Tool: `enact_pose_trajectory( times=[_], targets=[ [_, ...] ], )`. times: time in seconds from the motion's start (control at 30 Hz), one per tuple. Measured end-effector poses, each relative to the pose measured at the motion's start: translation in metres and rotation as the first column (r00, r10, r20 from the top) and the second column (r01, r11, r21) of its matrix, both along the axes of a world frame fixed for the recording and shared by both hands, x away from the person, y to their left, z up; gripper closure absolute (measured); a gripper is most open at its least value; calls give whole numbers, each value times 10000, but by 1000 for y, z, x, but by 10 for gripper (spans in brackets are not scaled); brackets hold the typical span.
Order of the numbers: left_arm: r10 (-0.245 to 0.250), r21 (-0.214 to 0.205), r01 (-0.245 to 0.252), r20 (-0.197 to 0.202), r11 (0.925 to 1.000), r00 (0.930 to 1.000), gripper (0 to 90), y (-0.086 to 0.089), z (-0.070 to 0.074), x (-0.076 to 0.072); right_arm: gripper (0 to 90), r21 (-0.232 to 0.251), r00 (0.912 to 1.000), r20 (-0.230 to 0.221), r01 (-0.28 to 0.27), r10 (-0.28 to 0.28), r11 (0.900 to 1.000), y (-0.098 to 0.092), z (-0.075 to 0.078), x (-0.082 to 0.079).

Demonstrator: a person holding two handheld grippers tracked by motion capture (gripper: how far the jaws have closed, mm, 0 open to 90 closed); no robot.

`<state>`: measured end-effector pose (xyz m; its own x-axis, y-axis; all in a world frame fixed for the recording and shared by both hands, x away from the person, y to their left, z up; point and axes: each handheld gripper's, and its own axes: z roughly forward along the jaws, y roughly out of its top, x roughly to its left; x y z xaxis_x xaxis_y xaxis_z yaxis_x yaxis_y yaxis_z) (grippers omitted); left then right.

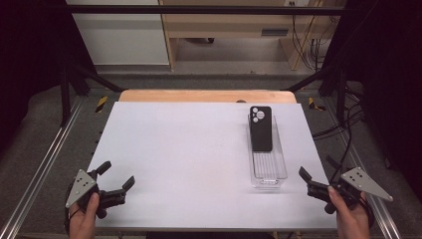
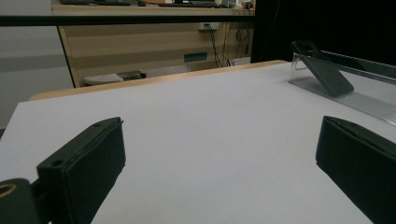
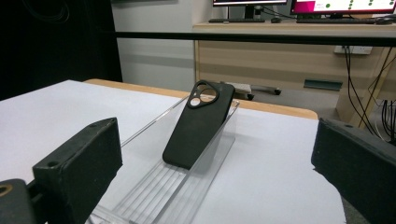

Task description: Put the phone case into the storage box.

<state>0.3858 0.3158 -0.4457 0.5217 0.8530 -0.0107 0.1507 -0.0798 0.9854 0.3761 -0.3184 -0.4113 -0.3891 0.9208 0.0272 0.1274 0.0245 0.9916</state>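
A black phone case (image 1: 261,128) with camera cut-outs leans tilted in the far end of a clear plastic tray (image 1: 277,175) on the right half of the white table. It also appears in the right gripper view, phone case (image 3: 198,125) propped against the tray (image 3: 154,196) end, and far right in the left gripper view, phone case (image 2: 324,73). My left gripper (image 1: 117,176) is open near the table's front left corner, holding nothing. My right gripper (image 1: 314,174) is open at the front right, just right of the tray's near end, empty.
The white table top (image 1: 179,159) has a wooden strip along its far edge. Metal rails run down both sides. Beyond stand a wooden desk (image 3: 299,51) with monitors and hanging cables (image 1: 311,47).
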Motion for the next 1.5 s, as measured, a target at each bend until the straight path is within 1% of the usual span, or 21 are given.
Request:
enact_pose_trajectory(
  times=[0.23,0.43,0.63,0.9,1.13,1.5],
  targets=[
    [-54,24,54,5,10000,10000,15,0,0,0,22,-12,9998,-25,-196,196,9998,5,-9,-2],
    [-91,56,91,13,9999,10000,15,-1,0,0,22,10,9987,-89,-511,511,9987,12,-15,-3],
    [-132,78,131,16,9999,9999,15,-1,0,1,22,19,9973,-107,-720,720,9974,20,-19,-1],
    [-166,92,166,34,9998,9999,15,-1,0,0,22,39,9964,-13,-851,851,9964,31,-23,2],
    [-200,98,199,71,9998,9998,15,-1,0,0,22,-47,9940,14,-1094,1094,9940,41,-26,6],
    [-274,145,273,89,9995,9996,14,-2,0,1,22,-69,9920,38,-1264,1264,9920,49,-30,10]
  ],
)
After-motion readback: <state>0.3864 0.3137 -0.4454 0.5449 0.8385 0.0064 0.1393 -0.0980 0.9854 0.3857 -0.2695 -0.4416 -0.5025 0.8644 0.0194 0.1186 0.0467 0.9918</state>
